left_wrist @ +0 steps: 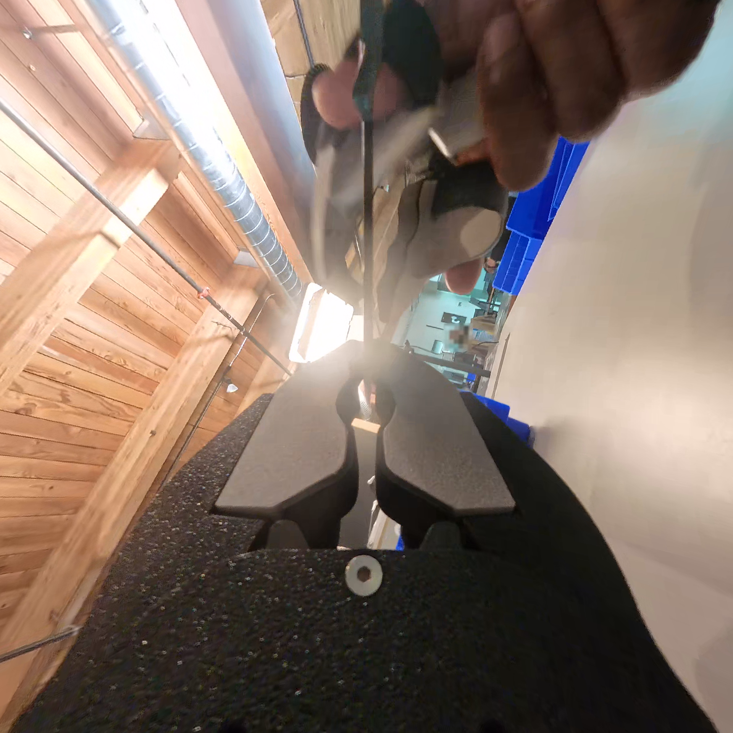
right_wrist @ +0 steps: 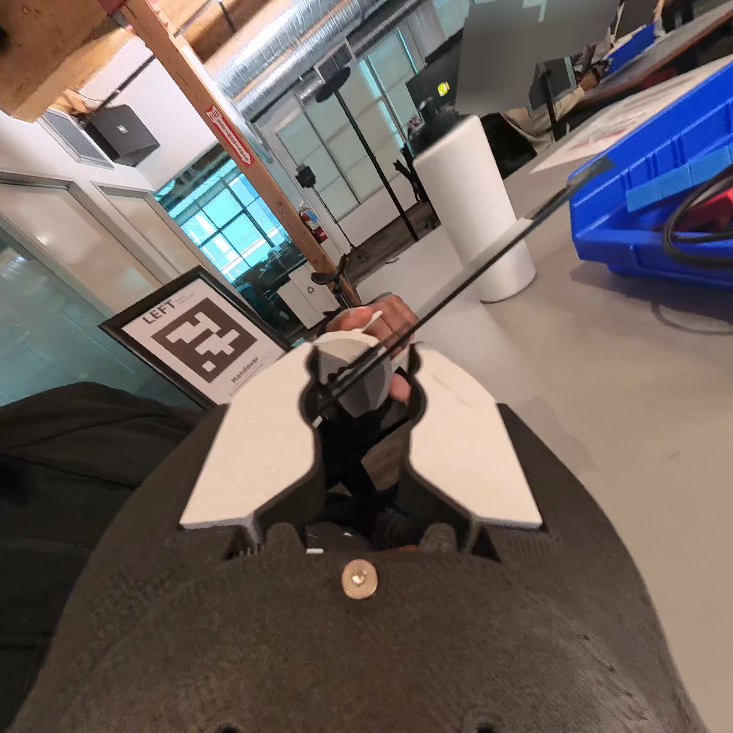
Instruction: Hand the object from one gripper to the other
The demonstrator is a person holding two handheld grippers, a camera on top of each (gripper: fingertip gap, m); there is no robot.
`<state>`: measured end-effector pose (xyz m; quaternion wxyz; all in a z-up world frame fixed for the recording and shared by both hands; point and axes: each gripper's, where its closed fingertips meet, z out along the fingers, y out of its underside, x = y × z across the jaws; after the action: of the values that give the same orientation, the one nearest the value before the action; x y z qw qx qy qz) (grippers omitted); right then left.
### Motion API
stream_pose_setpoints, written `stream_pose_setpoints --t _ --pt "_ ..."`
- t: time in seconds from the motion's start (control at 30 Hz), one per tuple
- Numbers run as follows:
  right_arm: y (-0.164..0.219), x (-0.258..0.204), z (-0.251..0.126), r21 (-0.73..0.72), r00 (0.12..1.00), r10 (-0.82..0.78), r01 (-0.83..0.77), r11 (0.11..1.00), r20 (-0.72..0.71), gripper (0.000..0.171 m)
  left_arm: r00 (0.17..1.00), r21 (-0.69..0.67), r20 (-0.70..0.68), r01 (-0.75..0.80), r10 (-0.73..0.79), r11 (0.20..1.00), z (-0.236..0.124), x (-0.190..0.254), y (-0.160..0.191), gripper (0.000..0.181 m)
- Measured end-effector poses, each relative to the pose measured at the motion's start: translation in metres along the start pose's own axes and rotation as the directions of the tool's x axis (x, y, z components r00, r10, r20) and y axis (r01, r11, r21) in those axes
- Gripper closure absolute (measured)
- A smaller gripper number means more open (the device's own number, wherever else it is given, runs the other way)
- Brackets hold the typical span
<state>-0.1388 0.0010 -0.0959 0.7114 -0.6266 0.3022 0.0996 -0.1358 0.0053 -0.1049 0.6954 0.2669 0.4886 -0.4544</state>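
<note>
A thin black rod (left_wrist: 368, 238) with a teal end runs straight ahead from my left gripper (left_wrist: 367, 378), whose dark fingers are shut on its near end. The rod's far part passes between the blurred grey fingers of my right gripper (left_wrist: 396, 178), held by a hand (left_wrist: 575, 71). In the right wrist view my right gripper (right_wrist: 361, 359) is open, its white pads apart. The rod (right_wrist: 476, 273) slants up to the right from the left gripper's grey tips (right_wrist: 341, 386), which sit in the gap between my right fingertips. A hand (right_wrist: 390, 317) holds the left gripper behind.
A grey table (right_wrist: 575, 416) carries a blue bin (right_wrist: 634, 222) with cables and a white cylinder (right_wrist: 472, 206). A framed marker sign (right_wrist: 198, 345) stands at the left. Blue bins (left_wrist: 531, 222) also show in the left wrist view, under a wooden ceiling (left_wrist: 99, 317). My left and right fingertips are right by each other.
</note>
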Motion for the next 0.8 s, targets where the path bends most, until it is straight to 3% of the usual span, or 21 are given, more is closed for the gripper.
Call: stream_pose_setpoints --t 0.03,0.1,0.2,0.33,0.4,0.5,0.63,0.73,0.77,0.8 --pt "0.002 0.004 0.001 -0.003 1.000 0.000 0.000 1.000 -0.015 0.148 1.000 0.009 -0.003 0.030 -0.030 1.000 0.001 0.000 -0.001 0.179" --pt "0.002 0.013 0.000 0.006 0.999 -0.008 0.008 1.000 -0.044 0.159 0.992 0.009 -0.026 0.120 -0.120 0.993 0.002 0.001 0.003 0.168" --pt "-0.005 0.013 -0.003 0.029 0.996 -0.080 0.081 0.996 -0.046 0.166 0.955 -0.010 -0.141 0.262 -0.261 0.965 -0.002 0.011 0.015 0.142" --pt "-0.015 0.008 -0.010 0.063 0.974 -0.217 0.221 0.973 -0.073 0.169 0.852 -0.050 -0.195 0.487 -0.487 0.872 -0.014 -0.003 0.031 0.148" --pt "-0.016 0.010 -0.015 0.029 0.949 -0.293 0.299 0.954 -0.120 0.169 0.731 -0.024 -0.227 0.657 -0.644 0.754 -0.020 -0.016 0.029 0.151" --pt "-0.015 0.004 -0.020 -0.004 0.917 -0.379 0.381 0.924 -0.122 0.169 0.455 -0.004 -0.290 0.879 -0.842 0.476 -0.022 -0.034 0.023 0.148" --pt "-0.001 -0.012 -0.017 -0.069 0.880 -0.471 0.468 0.881 -0.052 0.169 0.104 -0.048 -0.386 0.990 -0.917 0.132 -0.014 -0.042 0.008 0.139" --pt "0.013 -0.019 -0.009 -0.114 0.856 -0.517 0.514 0.850 0.005 0.169 -0.073 -0.095 -0.465 0.995 -0.882 -0.032 -0.010 -0.039 -0.011 0.136" --pt "0.017 -0.020 -0.006 -0.126 0.850 -0.527 0.524 0.842 0.013 0.169 -0.109 -0.114 -0.498 0.992 -0.860 -0.060 -0.011 -0.036 -0.019 0.142" --pt "0.020 -0.019 -0.004 -0.138 0.847 -0.531 0.528 0.838 0.014 0.169 -0.110 -0.118 -0.531 0.991 -0.840 -0.056 -0.012 -0.034 -0.026 0.158"
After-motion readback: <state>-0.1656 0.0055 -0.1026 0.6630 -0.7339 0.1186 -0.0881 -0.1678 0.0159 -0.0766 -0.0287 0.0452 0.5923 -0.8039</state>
